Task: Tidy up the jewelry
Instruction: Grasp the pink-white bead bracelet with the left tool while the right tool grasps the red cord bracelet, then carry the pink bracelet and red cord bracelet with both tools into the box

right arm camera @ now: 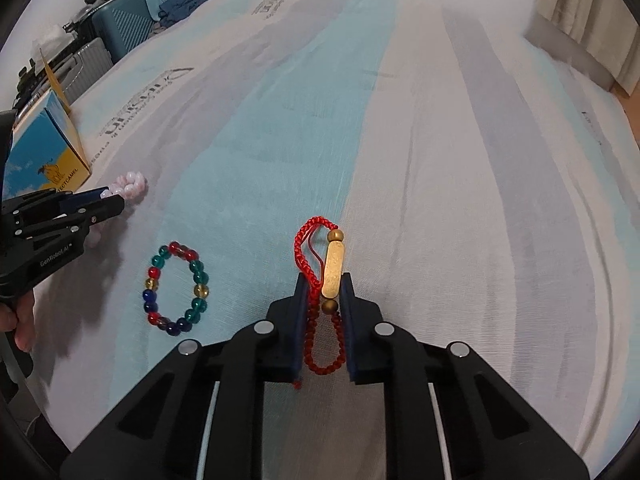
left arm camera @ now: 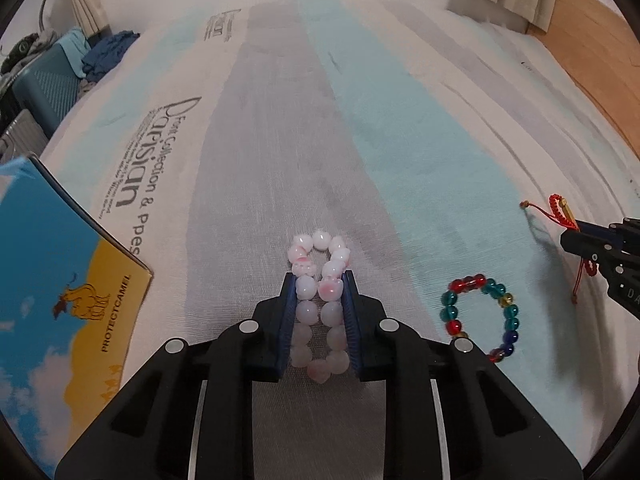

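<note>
My left gripper [left arm camera: 319, 282] is shut on a pink and white bead bracelet [left arm camera: 320, 258], squeezed into a narrow loop just over the bed sheet. My right gripper [right arm camera: 325, 280] is shut on a red cord bracelet [right arm camera: 310, 248] with a gold bar and gold beads. A bracelet of green, red and blue glass beads [left arm camera: 480, 316] lies flat on the sheet between the two grippers; it also shows in the right wrist view [right arm camera: 176, 288]. The right gripper [left arm camera: 576, 232] shows at the right edge of the left wrist view, and the left gripper [right arm camera: 116, 200] at the left of the right wrist view.
A blue and yellow cardboard box [left arm camera: 60, 300] stands on the bed at the left, open-flapped in the right wrist view [right arm camera: 44, 148]. Suitcases and clothes [right arm camera: 120, 20] sit beyond the bed's left side. The striped sheet [left arm camera: 360, 120] stretches ahead. Wooden floor [left arm camera: 592, 48] lies to the right.
</note>
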{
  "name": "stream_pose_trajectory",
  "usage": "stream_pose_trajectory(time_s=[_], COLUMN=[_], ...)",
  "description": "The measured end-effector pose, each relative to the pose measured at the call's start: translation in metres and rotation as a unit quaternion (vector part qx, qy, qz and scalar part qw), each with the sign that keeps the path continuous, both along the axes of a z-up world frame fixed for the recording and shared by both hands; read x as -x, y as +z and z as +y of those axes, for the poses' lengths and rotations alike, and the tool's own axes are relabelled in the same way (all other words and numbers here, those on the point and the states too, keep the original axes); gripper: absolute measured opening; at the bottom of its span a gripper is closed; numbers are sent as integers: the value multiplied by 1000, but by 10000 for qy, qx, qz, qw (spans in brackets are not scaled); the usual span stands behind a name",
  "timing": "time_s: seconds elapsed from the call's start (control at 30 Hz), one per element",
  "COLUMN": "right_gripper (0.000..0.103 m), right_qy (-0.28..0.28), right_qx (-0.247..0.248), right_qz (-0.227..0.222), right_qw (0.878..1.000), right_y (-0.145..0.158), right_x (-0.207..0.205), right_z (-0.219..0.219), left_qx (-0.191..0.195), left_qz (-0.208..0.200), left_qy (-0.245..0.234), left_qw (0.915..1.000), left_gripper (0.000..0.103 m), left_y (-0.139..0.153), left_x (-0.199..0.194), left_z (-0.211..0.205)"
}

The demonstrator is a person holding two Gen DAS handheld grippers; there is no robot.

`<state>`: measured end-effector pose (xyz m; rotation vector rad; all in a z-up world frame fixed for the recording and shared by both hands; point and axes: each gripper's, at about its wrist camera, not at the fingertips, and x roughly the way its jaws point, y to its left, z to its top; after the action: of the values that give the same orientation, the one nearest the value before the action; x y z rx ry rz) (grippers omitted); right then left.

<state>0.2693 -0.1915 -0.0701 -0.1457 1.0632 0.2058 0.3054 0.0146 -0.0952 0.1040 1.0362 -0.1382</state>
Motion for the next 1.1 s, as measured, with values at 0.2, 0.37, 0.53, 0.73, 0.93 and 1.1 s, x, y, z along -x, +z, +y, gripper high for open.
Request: stream_pose_trajectory(time_s=[0.2, 0.37, 0.53, 0.73, 0.93, 1.1], right_gripper=[14, 14, 14, 14, 14, 14], right_qy=[-2, -11, -23, -21, 15, 100], right_qx=[-47, -66, -125, -143, -160, -171], right_qz=[-104, -185, -259, -377, -493, -598], right_qw=[9999, 9998, 9996, 9992, 9987, 9980], right_y=[16, 30, 43, 59, 75, 88], right_x=[4, 6, 11, 15, 20, 24], right_z=[0, 0, 1, 6, 15, 28], left_qx=[19, 46, 57, 77, 58, 56], left_qz=[-90, -224, -329, -419, -478, -528], left_qy=[-4, -20, -39, -18, 2, 75], left_qw=[10000, 9997, 9994, 9991, 9988, 9986], left_gripper=[22, 22, 22, 22, 22, 22], left_y=[17, 35, 53, 72, 88, 103], left_x=[4, 7, 14, 24, 33, 40], left_z=[-3, -5, -7, -6, -1, 7])
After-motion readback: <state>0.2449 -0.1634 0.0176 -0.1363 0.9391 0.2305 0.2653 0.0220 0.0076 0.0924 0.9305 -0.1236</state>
